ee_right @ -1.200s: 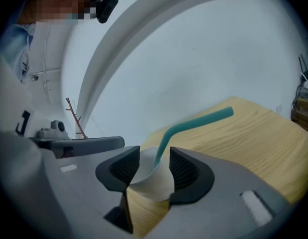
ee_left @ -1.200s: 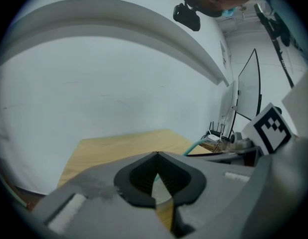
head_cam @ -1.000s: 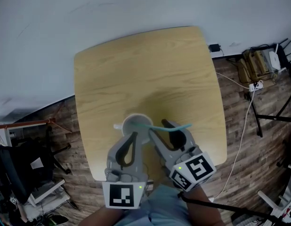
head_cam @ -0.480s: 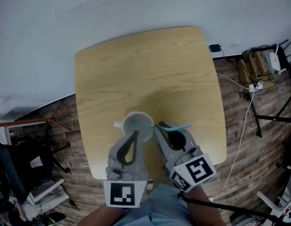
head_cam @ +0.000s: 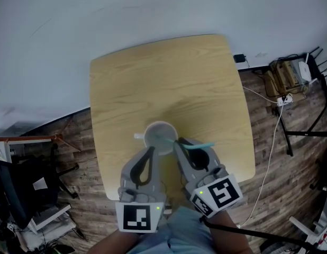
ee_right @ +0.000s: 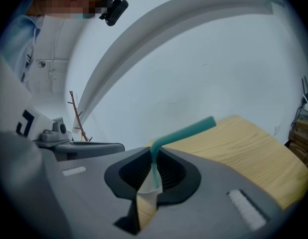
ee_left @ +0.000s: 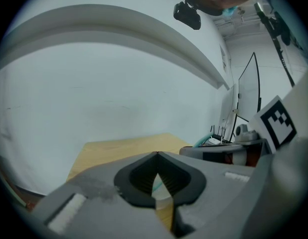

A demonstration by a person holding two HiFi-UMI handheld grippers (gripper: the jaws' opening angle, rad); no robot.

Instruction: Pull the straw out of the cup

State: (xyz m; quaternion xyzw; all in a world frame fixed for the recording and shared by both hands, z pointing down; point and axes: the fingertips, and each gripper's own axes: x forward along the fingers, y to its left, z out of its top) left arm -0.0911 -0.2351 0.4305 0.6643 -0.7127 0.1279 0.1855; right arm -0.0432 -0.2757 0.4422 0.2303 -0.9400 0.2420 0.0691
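A white cup stands near the front of the round-cornered wooden table. A teal bent straw leans out of it to the right. My right gripper is just right of the cup's rim, its jaws closing and pinching the straw below the bend. In the right gripper view that gripper has the straw running down between its pads into the cup. My left gripper sits at the cup's near rim. Its jaw tips meet in the left gripper view with nothing seen between them.
The table's front edge is just below both grippers. Cables and a power strip lie on the wooden floor at the right. A dark chair stands at the lower left. A pale wall runs behind the table.
The right jaws, wide around the straw a second ago, have come together on it. The right gripper has risen slightly. The left gripper has stayed by the cup.
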